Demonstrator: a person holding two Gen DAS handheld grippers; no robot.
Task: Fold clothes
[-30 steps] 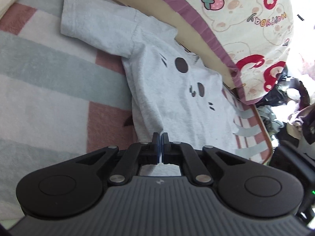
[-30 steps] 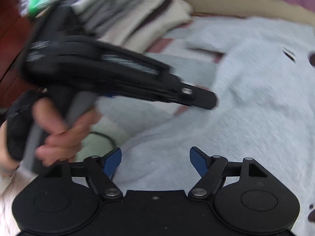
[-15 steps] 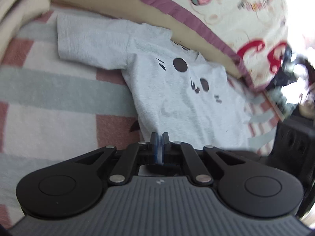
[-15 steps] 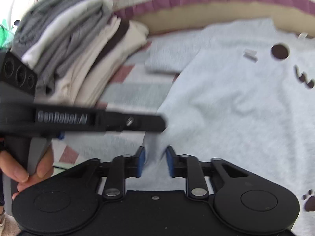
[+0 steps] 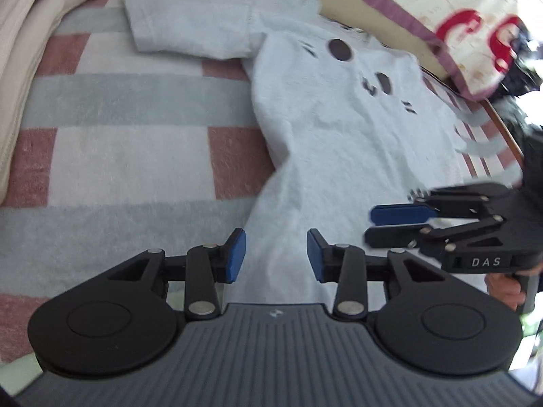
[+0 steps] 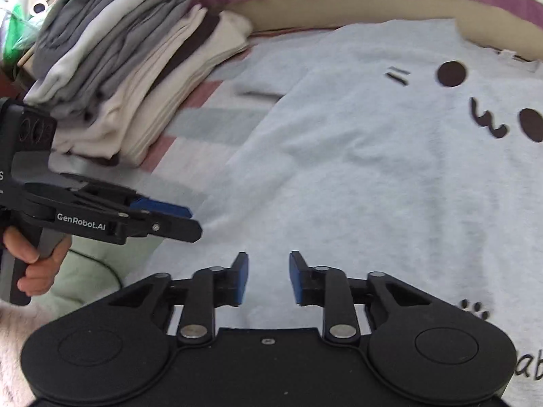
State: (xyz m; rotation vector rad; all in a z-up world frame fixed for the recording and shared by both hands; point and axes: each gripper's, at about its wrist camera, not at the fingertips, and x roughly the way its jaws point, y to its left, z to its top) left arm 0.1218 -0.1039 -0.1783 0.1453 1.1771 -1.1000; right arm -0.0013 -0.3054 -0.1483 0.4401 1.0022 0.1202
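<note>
Left wrist view: pale grey-blue fleecy T-shirt (image 5: 339,142) with a dark cartoon cat face, spread flat on a plush pink, white and grey checked blanket (image 5: 129,156), one short sleeve stretched toward the far left. Near hem bunched into a soft ridge running between the blue-padded tips of the left gripper (image 5: 275,260), jaws parted to a moderate gap, nothing pinched. At right, the right gripper (image 5: 400,225), black linkage with flat blue pads, turned side-on just above the shirt's near right part; gap narrow, not touching cloth as far as visible. Along the far edge, a quilted cream comforter with red prints and purple trim (image 5: 451,17), blurred.

Right wrist view: same fleecy shirt (image 6: 390,186) filling centre and right, cat eyes, mouth and whiskers far right, small paw print near right. Right gripper (image 6: 268,278) low over the near hem, pads set apart at a moderate width, empty. At left, left gripper (image 6: 176,218), seen side-on with its blue pad tip at the shirt's near left edge. Far left, a slumped stack of folded grey, white and cream garments (image 6: 129,68), soft layered edges, resting on the checked blanket (image 6: 190,129).
</note>
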